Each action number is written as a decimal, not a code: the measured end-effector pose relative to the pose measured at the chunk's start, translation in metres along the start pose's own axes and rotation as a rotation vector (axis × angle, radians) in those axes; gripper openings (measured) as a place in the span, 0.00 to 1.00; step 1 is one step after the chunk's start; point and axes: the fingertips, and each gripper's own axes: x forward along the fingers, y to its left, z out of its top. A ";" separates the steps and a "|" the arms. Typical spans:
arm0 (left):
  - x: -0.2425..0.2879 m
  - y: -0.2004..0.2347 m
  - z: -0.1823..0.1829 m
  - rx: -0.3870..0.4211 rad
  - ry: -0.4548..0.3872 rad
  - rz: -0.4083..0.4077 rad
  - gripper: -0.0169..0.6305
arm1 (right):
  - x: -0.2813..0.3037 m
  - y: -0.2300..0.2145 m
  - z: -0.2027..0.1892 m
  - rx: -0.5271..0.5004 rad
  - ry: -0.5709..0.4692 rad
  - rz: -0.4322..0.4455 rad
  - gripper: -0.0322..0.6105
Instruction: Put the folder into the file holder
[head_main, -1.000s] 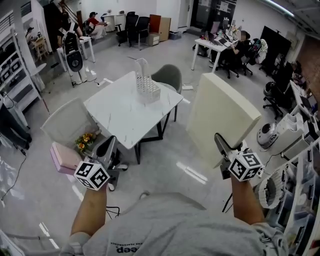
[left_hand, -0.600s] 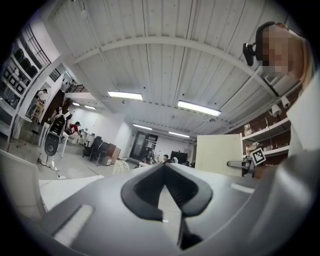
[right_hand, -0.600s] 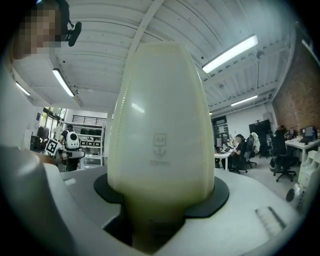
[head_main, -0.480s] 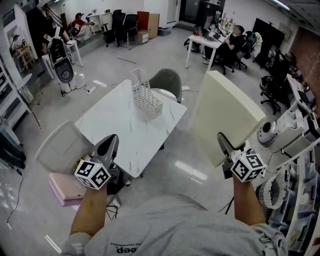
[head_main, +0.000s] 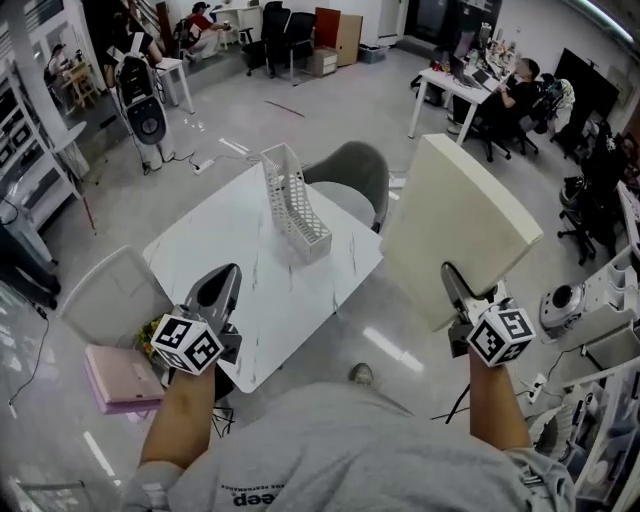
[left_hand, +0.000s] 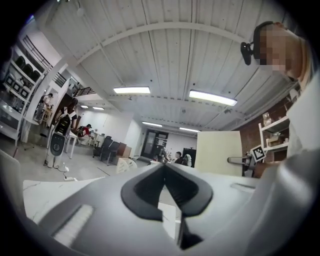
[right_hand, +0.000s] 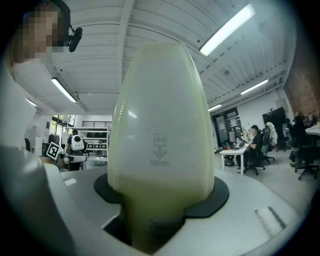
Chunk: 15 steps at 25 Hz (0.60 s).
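Observation:
A cream folder (head_main: 455, 232) stands upright in the air, right of the table, with my right gripper (head_main: 462, 295) shut on its lower edge. In the right gripper view the folder (right_hand: 161, 135) fills the middle between the jaws. The white mesh file holder (head_main: 293, 202) stands on the white marble table (head_main: 255, 270), toward its far side. My left gripper (head_main: 219, 290) hovers over the table's near edge, its jaws closed together with nothing between them (left_hand: 165, 172). The folder (left_hand: 217, 152) also shows in the left gripper view, at the right.
A grey chair (head_main: 348, 180) stands behind the table. A white chair (head_main: 108, 295), a pink box (head_main: 115, 362) and flowers (head_main: 155, 335) sit left of the table. Desks, office chairs and seated people are far back. Shelving (head_main: 600, 320) stands at the right.
The table and file holder have drawn nearer and lower in the head view. Both grippers keep their places and the folder stays held.

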 end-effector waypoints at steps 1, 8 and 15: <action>0.014 0.002 0.000 -0.002 -0.006 0.030 0.12 | 0.019 -0.013 0.002 -0.003 0.004 0.028 0.50; 0.088 0.011 0.005 0.001 -0.045 0.209 0.12 | 0.134 -0.077 0.019 0.000 0.050 0.230 0.50; 0.111 0.052 -0.008 -0.011 -0.024 0.227 0.12 | 0.201 -0.051 0.011 0.011 0.058 0.308 0.50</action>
